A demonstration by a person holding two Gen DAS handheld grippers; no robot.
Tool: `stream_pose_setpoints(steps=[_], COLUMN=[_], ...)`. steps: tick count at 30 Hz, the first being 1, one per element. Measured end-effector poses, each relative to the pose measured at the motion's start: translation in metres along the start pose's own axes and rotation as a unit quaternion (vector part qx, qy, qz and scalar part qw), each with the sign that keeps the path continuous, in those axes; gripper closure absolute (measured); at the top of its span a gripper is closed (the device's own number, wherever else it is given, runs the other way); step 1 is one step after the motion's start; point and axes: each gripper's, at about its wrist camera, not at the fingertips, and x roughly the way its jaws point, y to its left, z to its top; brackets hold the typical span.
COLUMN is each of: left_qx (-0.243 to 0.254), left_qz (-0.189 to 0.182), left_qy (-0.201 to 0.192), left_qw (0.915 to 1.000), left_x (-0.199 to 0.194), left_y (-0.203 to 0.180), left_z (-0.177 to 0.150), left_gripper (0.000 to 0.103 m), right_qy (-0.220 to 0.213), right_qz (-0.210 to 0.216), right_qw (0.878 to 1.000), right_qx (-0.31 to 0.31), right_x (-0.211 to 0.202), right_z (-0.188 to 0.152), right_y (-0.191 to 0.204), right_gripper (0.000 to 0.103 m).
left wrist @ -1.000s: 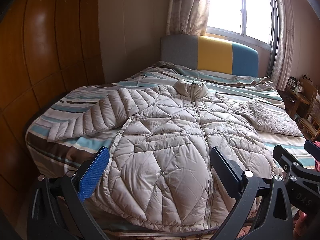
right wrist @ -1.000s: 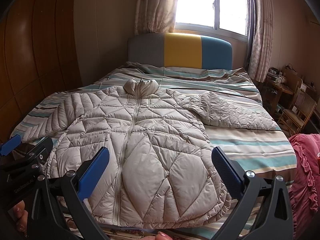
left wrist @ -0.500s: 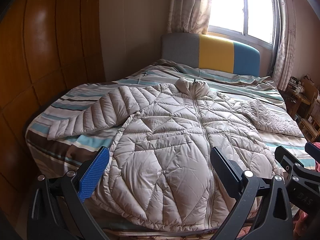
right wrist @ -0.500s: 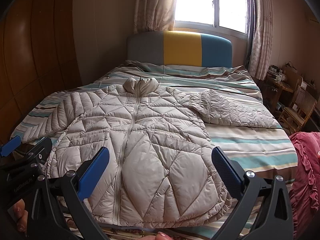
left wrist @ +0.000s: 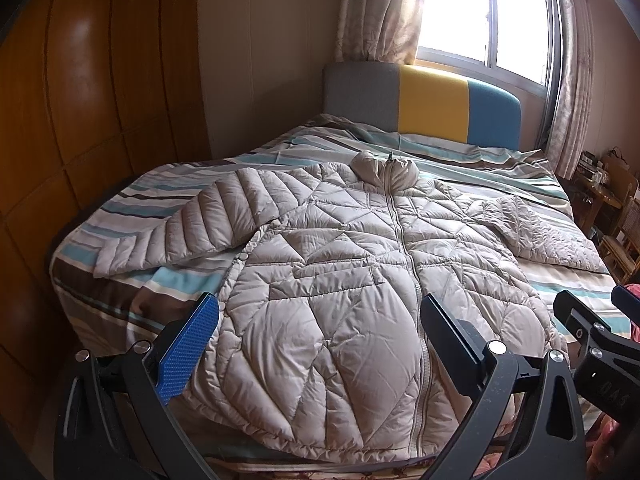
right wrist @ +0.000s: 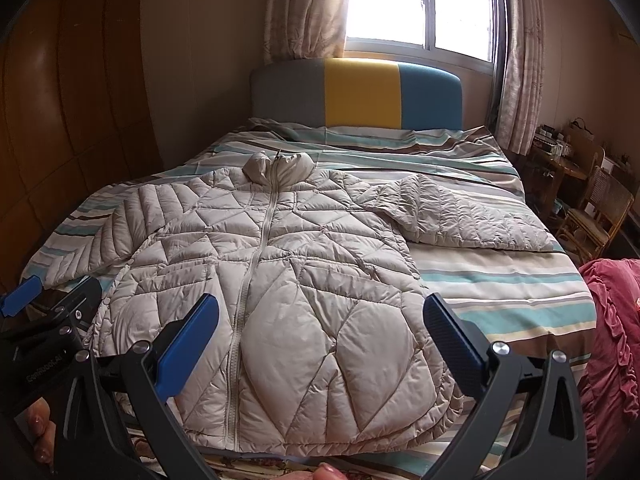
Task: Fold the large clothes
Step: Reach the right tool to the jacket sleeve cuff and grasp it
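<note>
Striped bed (right wrist: 500, 292) under zipped beige puffer jacket (right wrist: 280, 280) (tongs (left wrist: 318, 340) (right wrist: 320, 340) both gaping, empty), no legible labels

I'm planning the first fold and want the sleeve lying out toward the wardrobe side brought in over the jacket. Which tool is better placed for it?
Probably the left tool: it is open and sits on that sleeve side of the jacket. The right tool, also open, hangs nearer the other sleeve.
</note>
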Motion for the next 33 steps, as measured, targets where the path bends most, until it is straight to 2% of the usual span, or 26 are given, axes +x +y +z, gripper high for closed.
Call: stream_pose_setpoints(steps=[3,8,14,19,21,22,23,27,31,33], left_qx=[0.006,0.009,0.020,0.030,0.036,0.040,0.044,0.054,0.065,0.070], left_qz=[-0.004,0.015,0.031,0.052,0.058,0.063,0.068,0.062,0.065,0.066], left_qy=[0.008,0.013,0.037,0.057,0.066,0.069,0.076,0.098,0.105,0.105], left_qw=[0.9999,0.9998,0.9986,0.9965,0.9955,0.9948,0.9938,0.9918,0.9902,0.9898], left_x=[0.005,0.016,0.045,0.079,0.096,0.104,0.115,0.148,0.174,0.189], left_y=[-0.002,-0.002,-0.008,-0.011,-0.012,-0.012,-0.013,-0.017,-0.022,-0.021], left_z=[0.002,0.005,0.011,0.015,0.018,0.020,0.022,0.028,0.031,0.034], left_gripper=[0.003,0.003,0.003,0.003,0.003,0.003,0.003,0.003,0.003,0.003], right_qy=[0.008,0.031,0.074,0.079,0.063,0.067,0.077,0.103,0.100,0.114], right_qz=[0.005,0.008,-0.018,-0.037,0.001,0.018,0.017,-0.013,-0.073,-0.105], right_qw=[1.000,0.999,0.994,0.993,0.995,0.995,0.993,0.988,0.984,0.977], right_qx=[0.004,0.028,0.076,0.073,0.073,0.078,0.085,0.117,0.125,0.144], right_x=[0.004,0.019,0.058,0.097,0.117,0.130,0.140,0.169,0.192,0.207], right_z=[0.001,0.004,0.008,0.012,0.014,0.015,0.015,0.016,0.019,0.023], right_y=[-0.003,-0.018,-0.057,-0.087,-0.102,-0.113,-0.121,-0.151,-0.184,-0.205], right_gripper=[0.002,0.002,0.002,0.002,0.002,0.002,0.002,0.002,0.002,0.002])
